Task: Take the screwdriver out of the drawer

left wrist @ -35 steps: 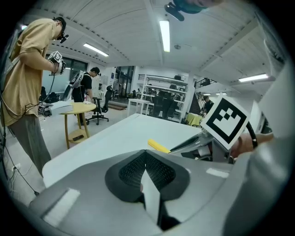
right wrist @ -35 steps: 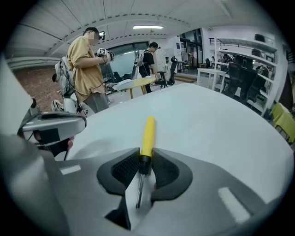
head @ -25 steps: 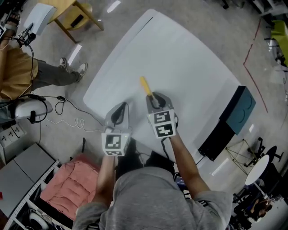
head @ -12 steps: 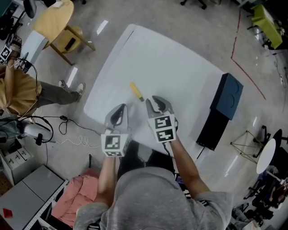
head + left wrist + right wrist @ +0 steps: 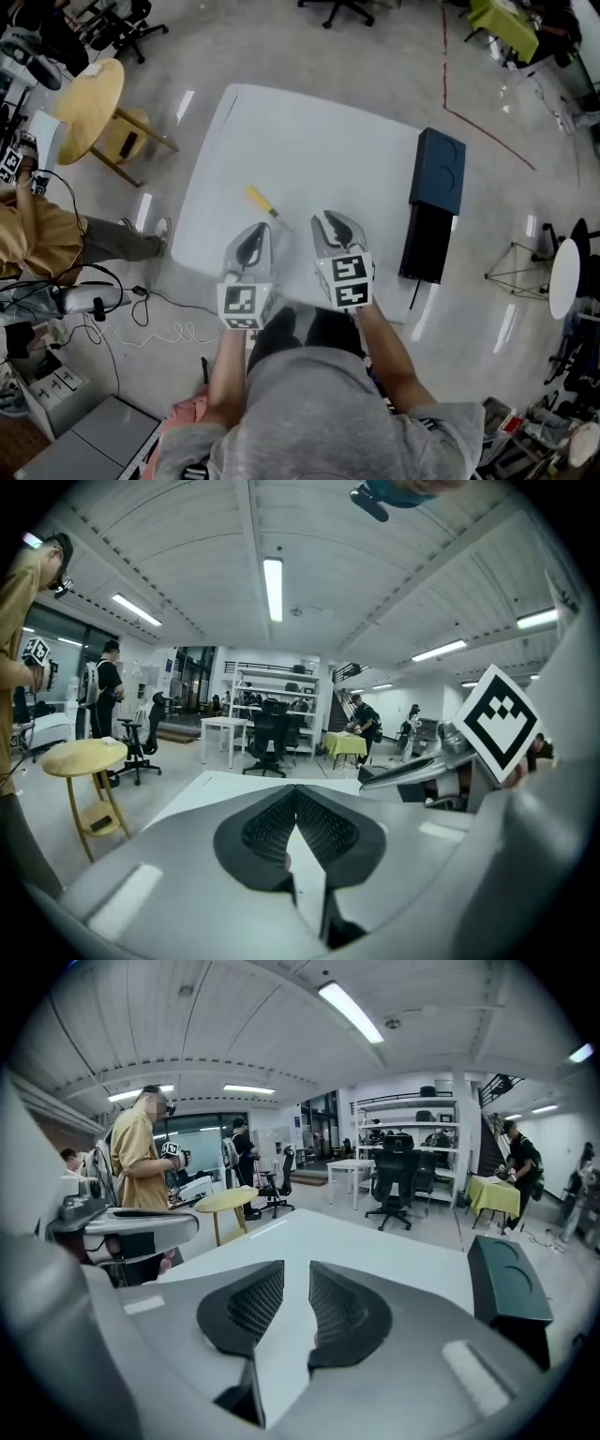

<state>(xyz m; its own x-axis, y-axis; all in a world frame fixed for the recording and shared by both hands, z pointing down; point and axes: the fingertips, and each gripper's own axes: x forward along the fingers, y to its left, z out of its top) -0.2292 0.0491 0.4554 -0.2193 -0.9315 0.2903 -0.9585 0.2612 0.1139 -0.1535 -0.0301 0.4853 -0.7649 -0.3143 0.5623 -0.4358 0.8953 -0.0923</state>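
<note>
The screwdriver [image 5: 261, 200], yellow-handled with a thin shaft, lies on the white table [image 5: 319, 141], just beyond my left gripper and apart from both grippers. My left gripper [image 5: 260, 229] hovers over the table's near edge, its pads [image 5: 323, 829] meeting, with nothing between them. Beside it, my right gripper [image 5: 324, 218] is open with an empty gap between its pads [image 5: 339, 1309]. The dark drawer unit [image 5: 435, 180] stands at the table's right edge and shows in the right gripper view as a dark box [image 5: 506, 1283]. Neither gripper view shows the screwdriver.
A round wooden side table [image 5: 89, 98] stands off the table's far left corner. A person in a tan top [image 5: 37, 234] is at the left, with cables [image 5: 141, 309] on the floor. Office chairs [image 5: 337, 9] stand beyond the table. A red tape line [image 5: 487, 131] runs across the floor at the right.
Both grippers have lifted and drawn back from the screwdriver; the right one was at its shaft end a second ago. The screwdriver stays lying on the table.
</note>
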